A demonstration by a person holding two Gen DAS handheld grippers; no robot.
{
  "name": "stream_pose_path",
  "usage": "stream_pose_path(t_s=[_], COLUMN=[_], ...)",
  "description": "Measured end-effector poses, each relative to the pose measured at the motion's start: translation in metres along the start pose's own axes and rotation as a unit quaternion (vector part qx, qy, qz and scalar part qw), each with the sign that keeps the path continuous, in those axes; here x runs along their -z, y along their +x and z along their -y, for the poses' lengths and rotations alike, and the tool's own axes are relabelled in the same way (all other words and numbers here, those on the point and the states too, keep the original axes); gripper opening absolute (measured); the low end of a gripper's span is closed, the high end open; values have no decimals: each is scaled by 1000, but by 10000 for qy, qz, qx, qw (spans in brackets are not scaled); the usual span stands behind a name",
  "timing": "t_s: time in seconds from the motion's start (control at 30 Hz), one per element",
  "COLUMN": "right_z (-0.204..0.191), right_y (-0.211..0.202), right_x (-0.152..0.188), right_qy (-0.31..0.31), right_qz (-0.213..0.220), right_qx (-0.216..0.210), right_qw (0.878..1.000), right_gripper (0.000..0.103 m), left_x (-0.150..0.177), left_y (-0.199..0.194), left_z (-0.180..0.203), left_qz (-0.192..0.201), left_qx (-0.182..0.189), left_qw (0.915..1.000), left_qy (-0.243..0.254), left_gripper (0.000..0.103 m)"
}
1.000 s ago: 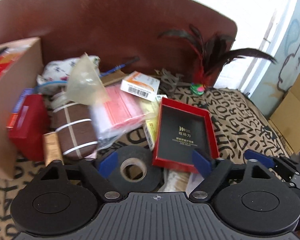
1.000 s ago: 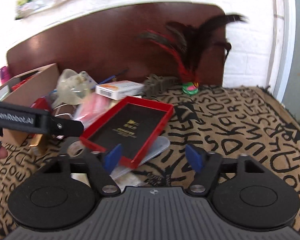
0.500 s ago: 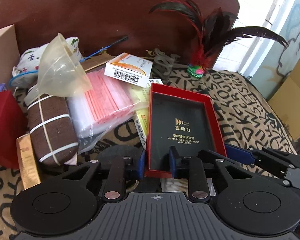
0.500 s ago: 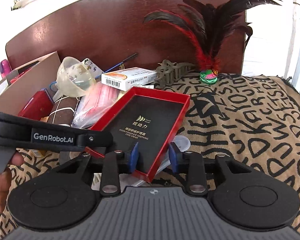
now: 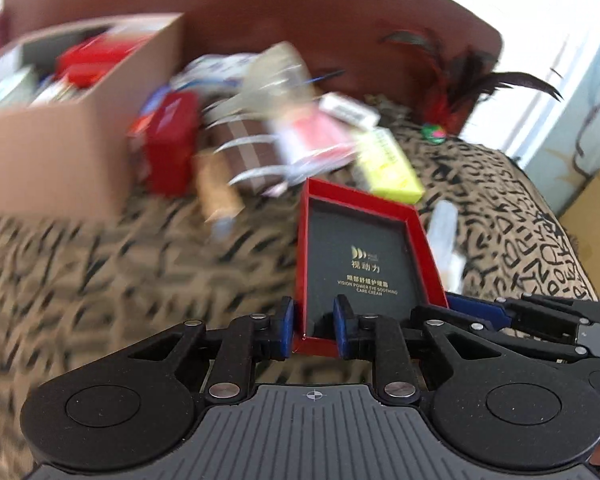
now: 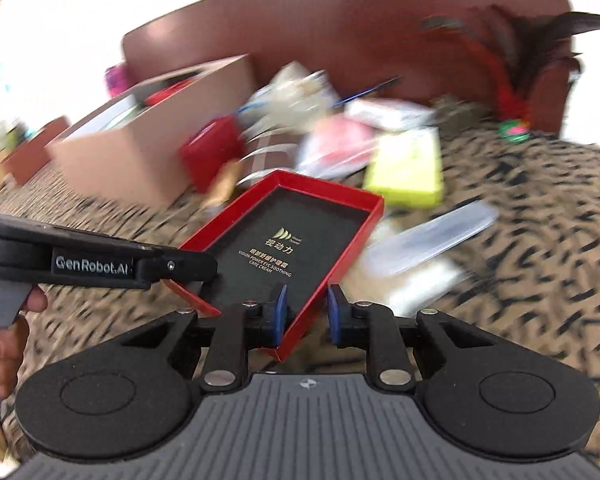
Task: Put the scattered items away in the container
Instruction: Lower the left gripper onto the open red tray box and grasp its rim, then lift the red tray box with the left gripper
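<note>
A red box lid with a black printed inside (image 5: 364, 264) is held off the patterned cover by both grippers. My left gripper (image 5: 311, 330) is shut on its near rim. My right gripper (image 6: 305, 312) is shut on its right rim (image 6: 332, 264); its blue finger also shows in the left wrist view (image 5: 476, 310). The cardboard box (image 5: 60, 148) with several items inside stands at the left, also in the right wrist view (image 6: 148, 148). Both views are blurred by motion.
A pile of loose items lies beyond the lid: a red case (image 5: 172, 140), a brown banded pouch (image 5: 248, 156), a pink packet (image 5: 320, 140), a yellow-green box (image 5: 392, 168), a clear plastic piece (image 6: 432, 236). A feather shuttlecock (image 5: 440, 120) stands far right before the brown headboard (image 5: 260, 12).
Both grippers closed on the red lid and lifted it off the pile, carrying it left toward the cardboard box. The black tape roll is out of view.
</note>
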State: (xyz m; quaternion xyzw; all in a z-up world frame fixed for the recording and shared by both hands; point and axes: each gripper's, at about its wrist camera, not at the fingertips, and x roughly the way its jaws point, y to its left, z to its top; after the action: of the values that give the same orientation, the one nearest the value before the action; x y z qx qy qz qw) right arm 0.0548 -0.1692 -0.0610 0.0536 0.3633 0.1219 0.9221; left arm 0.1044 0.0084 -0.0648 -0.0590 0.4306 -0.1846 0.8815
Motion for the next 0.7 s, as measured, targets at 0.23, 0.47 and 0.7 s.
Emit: stream_pose_path(t_s=[0.23,0.47,0.7], right_z=[-13,-14,-20], right_y=[10,18,35], right_x=[7,7,13], right_qy=[40,-72,-125], right_qz=[-239,-329,-514], right_qx=[-166,-92,-36], right_qw=[9996,9994,9986], right_gripper=[26,27,27], left_x=[21,23,25], left_y=[-2,12,18], left_z=[-24,-24,-27], left_qz=[-86,-286,-241], left_qx=[-10,-70,-94], left_qw=[9994,9994,9996], left_qy=[-345,-199,-141], left_gripper=[54,41,39])
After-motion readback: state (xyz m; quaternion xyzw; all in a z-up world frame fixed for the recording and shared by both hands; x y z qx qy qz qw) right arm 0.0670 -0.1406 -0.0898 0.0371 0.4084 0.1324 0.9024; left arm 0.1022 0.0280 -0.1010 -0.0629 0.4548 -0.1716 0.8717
